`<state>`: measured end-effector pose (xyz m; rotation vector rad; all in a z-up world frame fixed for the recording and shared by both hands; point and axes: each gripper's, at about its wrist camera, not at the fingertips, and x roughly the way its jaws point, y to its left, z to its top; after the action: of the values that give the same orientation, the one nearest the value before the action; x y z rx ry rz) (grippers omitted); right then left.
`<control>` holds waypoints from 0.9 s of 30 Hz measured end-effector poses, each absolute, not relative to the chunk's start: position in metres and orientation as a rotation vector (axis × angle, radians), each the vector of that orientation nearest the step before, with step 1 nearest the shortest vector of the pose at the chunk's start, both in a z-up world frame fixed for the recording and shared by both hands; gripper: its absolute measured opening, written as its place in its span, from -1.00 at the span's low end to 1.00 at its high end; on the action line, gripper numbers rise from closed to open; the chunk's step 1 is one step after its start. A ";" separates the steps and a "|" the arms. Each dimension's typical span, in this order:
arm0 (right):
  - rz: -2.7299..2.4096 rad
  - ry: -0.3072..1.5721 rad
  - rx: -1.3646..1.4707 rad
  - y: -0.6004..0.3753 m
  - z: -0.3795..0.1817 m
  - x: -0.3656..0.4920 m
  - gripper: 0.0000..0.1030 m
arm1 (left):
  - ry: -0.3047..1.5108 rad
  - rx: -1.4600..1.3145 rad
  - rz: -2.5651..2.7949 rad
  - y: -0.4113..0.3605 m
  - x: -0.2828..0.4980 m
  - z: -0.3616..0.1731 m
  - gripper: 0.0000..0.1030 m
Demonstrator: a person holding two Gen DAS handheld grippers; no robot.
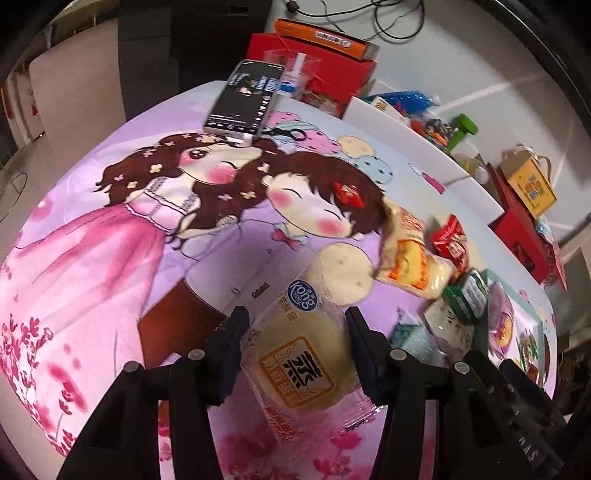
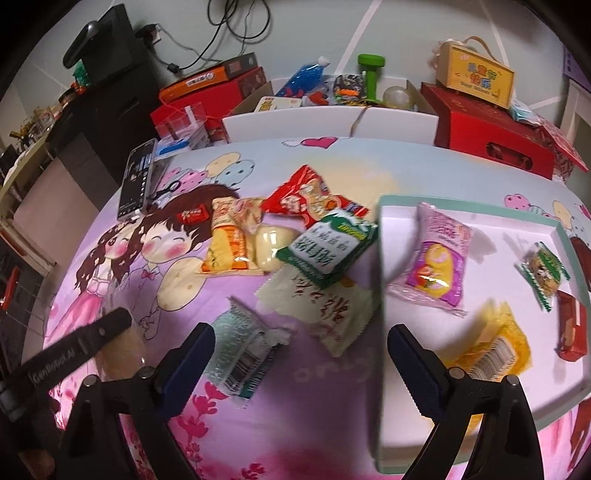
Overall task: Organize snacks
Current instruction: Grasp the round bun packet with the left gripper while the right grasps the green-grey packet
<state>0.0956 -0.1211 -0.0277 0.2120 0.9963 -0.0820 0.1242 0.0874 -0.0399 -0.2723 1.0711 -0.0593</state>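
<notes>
A worktop (image 1: 110,258) is covered with a pink and lilac cloth printed with two cartoon girls (image 1: 229,192). At its far edge, a smartphone (image 1: 243,99) leans with its screen lit, and small black scissors (image 1: 290,132) lie just beside it. Beyond the worktop stand red boxes (image 2: 491,136), one topped by a yellow carton with handles (image 2: 474,75). A green dumbbell (image 2: 371,75) stands nearby, and black cables (image 2: 221,33) trail across the pale floor.

Left gripper (image 1: 295,354) fingers (image 1: 231,350) apparently clamp a clear-wrapped cake (image 1: 303,369) above the cartoon cloth (image 1: 110,240).
</notes>
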 end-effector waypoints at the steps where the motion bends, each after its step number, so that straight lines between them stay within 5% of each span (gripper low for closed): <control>1: -0.077 1.002 0.208 -0.117 -0.029 0.097 0.87 | 1.071 -0.268 -0.049 0.089 0.126 -0.040 0.07; 27: -0.026 1.103 0.112 -0.062 -0.080 0.124 0.68 | 1.098 -0.258 -0.036 0.100 0.132 -0.049 0.07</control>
<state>0.1239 -0.0621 -0.0800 0.1123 1.1033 -0.0263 0.1318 0.0997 -0.0492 -0.2582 1.0981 -0.0361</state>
